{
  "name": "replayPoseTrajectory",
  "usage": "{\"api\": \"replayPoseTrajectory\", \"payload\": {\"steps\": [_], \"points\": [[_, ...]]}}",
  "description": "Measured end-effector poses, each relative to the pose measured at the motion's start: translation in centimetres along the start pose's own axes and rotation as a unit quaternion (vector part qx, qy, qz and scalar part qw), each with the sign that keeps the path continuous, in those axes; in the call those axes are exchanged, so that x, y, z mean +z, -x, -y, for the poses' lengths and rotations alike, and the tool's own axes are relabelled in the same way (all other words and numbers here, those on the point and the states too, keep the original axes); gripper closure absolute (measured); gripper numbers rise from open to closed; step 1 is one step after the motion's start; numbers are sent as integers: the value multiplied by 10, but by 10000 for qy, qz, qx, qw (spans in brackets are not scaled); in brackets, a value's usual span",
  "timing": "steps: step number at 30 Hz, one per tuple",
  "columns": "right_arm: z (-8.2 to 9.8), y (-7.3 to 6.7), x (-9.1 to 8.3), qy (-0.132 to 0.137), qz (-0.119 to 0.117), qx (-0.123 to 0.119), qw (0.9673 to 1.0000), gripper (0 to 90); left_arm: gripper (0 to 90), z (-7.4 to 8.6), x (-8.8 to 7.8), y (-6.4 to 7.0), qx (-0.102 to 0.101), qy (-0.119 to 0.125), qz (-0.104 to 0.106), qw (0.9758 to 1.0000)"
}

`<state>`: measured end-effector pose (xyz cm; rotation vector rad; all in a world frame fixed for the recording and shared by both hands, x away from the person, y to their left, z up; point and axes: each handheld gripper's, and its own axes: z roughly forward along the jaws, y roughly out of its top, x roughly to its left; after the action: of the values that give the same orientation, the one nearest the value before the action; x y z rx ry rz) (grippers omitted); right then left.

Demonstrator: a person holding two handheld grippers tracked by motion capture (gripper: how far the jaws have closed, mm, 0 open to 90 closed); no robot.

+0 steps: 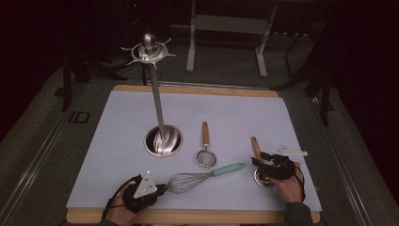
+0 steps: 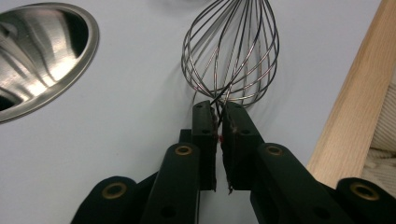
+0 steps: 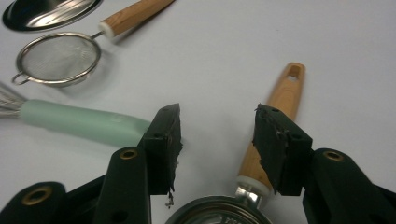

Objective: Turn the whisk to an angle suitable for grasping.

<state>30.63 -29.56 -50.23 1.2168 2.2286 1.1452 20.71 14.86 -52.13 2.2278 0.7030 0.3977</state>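
Note:
A wire whisk (image 1: 188, 181) with a mint-green handle (image 3: 84, 122) lies near the front of the white mat (image 1: 235, 113). My left gripper (image 1: 163, 188) sits at its wire end. In the left gripper view the jaws (image 2: 218, 116) stand almost together, pinching the tips of the whisk wires (image 2: 231, 51). At the right, my right gripper (image 1: 258, 162) hovers open over a wooden-handled metal scoop (image 1: 255, 147). In the right gripper view the wooden handle (image 3: 285, 95) runs under the right jaw, and the metal bowl (image 3: 219, 212) lies below the gap between the fingertips (image 3: 217, 123).
A tall metal utensil stand (image 1: 155, 99) rises from a round steel base (image 1: 163, 140) mid-mat, with hooks at its top (image 1: 148, 49). A small mesh strainer (image 1: 206, 157) with a wooden handle lies between the stand and the scoop. The wooden board's edge (image 2: 355, 93) runs close beside the whisk.

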Motion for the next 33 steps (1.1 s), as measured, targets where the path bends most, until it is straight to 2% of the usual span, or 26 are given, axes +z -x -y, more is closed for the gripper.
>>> {"api": "replayPoseTrajectory", "payload": {"steps": [4, 5, 6, 9, 10, 12, 15, 23, 29, 33], "points": [[-1, -3, 0, -20, -127, -92, 9999, 549, 884, -4, 5, 5, -7, 0, 27, 10000], [-1, -4, 0, -42, -233, -138, 9996, 582, 884, -8, 10, 8, 11, -30, 74, 10000], [-1, -6, 1, -104, -448, -257, 9986, 627, 873, -10, 13, 10, 65, -66, 81, 9999], [-1, -12, 4, -261, -713, -466, 9960, 680, 874, -14, 19, 12, 63, -59, 107, 9999], [-1, -12, 4, -261, -713, -466, 9960, 680, 874, -14, 19, 12, 63, -59, 107, 9999], [-1, -17, 7, -446, -896, -643, 9929, 757, 874, -17, 22, 14, 81, -47, 124, 9999], [1, -19, 11, -598, -870, -735, 9917, 789, 874, -20, 26, 15, 96, -17, 142, 9999], [4, -13, 11, -664, -799, -639, 9925, 851, 873, -28, 34, 19, 192, 11, 165, 9997], [7, -15, 17, -932, -743, -712, 9903, 874, 866, -30, 37, 19, 184, 18, 151, 9997], [7, -18, 23, -1090, -632, -763, 9891, 888, 847, -29, 36, 19, 256, 43, 210, 9994]]}}
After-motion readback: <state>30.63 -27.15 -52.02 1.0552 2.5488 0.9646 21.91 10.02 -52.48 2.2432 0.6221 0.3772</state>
